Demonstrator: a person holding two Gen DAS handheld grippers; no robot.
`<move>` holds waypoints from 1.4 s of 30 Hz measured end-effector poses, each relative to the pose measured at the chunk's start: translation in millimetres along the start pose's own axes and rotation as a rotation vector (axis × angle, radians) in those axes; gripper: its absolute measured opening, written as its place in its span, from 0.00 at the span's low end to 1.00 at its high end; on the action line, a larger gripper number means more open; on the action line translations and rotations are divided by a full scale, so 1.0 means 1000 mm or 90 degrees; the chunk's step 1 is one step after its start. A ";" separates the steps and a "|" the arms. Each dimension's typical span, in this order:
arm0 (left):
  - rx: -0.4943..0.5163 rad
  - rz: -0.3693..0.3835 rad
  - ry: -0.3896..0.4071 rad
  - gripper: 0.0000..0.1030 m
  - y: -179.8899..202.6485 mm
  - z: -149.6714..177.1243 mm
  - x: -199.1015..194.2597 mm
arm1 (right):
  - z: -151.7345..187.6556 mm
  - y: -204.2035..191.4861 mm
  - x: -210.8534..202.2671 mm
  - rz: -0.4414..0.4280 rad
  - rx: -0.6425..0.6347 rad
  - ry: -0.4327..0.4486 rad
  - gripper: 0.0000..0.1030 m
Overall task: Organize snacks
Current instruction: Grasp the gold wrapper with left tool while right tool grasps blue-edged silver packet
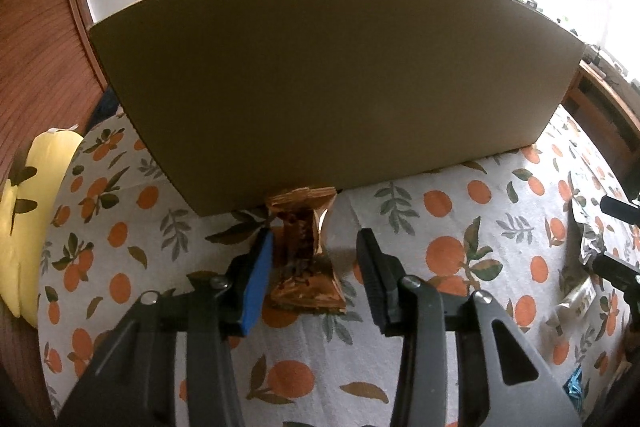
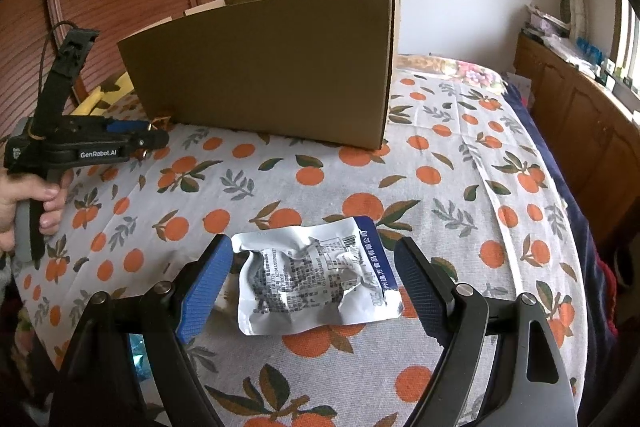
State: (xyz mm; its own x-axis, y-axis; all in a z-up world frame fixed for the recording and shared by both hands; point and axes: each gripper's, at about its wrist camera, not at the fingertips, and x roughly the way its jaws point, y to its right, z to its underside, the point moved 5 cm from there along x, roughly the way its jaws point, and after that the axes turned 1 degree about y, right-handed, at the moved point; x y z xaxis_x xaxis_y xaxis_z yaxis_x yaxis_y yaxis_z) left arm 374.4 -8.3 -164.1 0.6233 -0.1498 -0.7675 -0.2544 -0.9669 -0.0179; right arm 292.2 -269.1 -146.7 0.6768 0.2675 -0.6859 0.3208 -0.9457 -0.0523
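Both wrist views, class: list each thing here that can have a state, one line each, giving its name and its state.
Cardboard box: upright on the tablecloth, top open.
Gold snack wrapper: sealed, lying flat, far end against the box.
Silver snack pouch: sealed, crinkled, lying flat.
Left gripper: open, fingers either side of the gold wrapper.
Right gripper: open, fingers either side of the silver pouch.
Tablecloth: spread flat.

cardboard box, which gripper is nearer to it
Left. The left gripper sits just short of the cardboard box, open around a gold snack packet. The right gripper is farther back, around a silver pouch.
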 end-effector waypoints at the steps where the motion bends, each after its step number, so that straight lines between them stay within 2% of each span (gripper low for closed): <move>1: 0.002 0.001 0.000 0.39 0.001 0.000 0.000 | 0.000 -0.001 0.001 0.001 -0.002 -0.002 0.82; 3: 0.010 0.001 0.001 0.19 0.005 -0.001 0.000 | 0.000 -0.001 0.001 0.003 -0.005 -0.003 0.82; 5: 0.011 0.013 0.000 0.18 0.010 -0.001 -0.001 | 0.000 -0.001 0.001 0.004 -0.004 0.000 0.82; 11: 0.032 0.037 0.015 0.17 0.026 0.009 -0.015 | 0.000 0.000 -0.001 0.008 -0.001 0.011 0.82; 16: 0.021 0.086 0.051 0.17 0.044 0.021 -0.053 | -0.001 0.003 -0.001 -0.002 0.011 0.000 0.82; 20: 0.009 0.122 0.074 0.18 0.057 0.043 -0.083 | -0.002 0.009 -0.009 -0.015 0.044 0.002 0.82; 23: 0.008 0.129 0.085 0.18 0.070 0.054 -0.099 | -0.001 0.009 -0.022 -0.034 0.076 0.006 0.82; 28: 0.012 0.135 0.103 0.18 0.073 0.070 -0.121 | 0.008 0.001 -0.035 -0.036 0.085 -0.004 0.82; 36: 0.014 0.130 0.136 0.18 0.080 0.086 -0.151 | 0.030 -0.004 -0.021 -0.075 0.147 -0.057 0.81; 42: 0.028 0.125 0.139 0.18 0.085 0.093 -0.151 | 0.019 -0.005 -0.014 -0.078 0.158 -0.060 0.80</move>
State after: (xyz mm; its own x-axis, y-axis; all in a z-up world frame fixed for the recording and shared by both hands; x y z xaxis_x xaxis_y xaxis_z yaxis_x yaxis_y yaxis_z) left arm 190.3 -48.3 -109.3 0.7020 -0.3788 -0.6030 -0.4148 -0.9058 0.0862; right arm 268.7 -271.4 -151.1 0.5750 0.3748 -0.7273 0.2159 -0.9269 -0.3070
